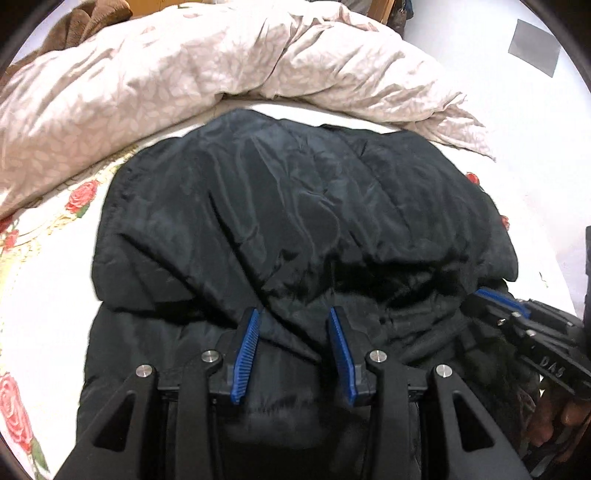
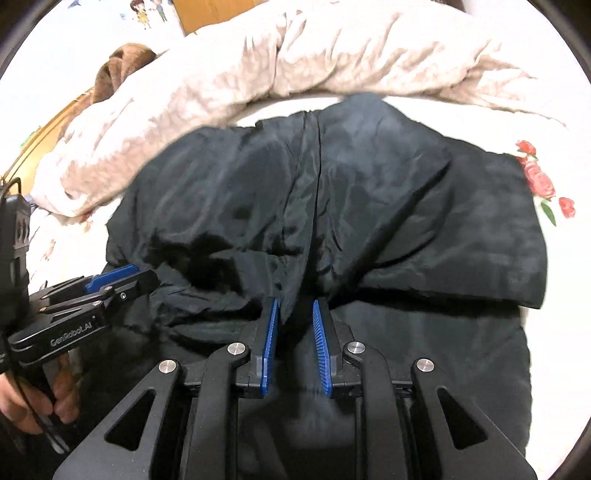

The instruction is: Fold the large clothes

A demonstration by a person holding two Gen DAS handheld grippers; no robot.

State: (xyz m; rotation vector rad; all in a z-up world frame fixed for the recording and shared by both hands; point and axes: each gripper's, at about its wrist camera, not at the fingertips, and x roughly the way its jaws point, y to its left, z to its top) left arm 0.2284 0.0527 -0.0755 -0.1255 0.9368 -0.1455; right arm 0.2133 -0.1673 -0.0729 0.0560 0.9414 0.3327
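A large black padded jacket [image 1: 280, 206] lies on the bed, its far part folded toward me over the near part; it also fills the right wrist view [image 2: 369, 199]. My left gripper [image 1: 293, 314] is open, blue pads apart, at the folded layer's near edge. It also shows at the left of the right wrist view [image 2: 118, 280]. My right gripper [image 2: 295, 304] is partly open, with the fold's edge between its pads, not clamped. It shows at the right of the left wrist view [image 1: 498, 299].
A crumpled beige duvet [image 1: 184, 74] lies bunched beyond the jacket. The rose-print white bedsheet [image 1: 48, 258] shows on both sides. A brown fleece item [image 1: 92, 18] sits at the far left, by a wooden headboard [image 2: 48, 122].
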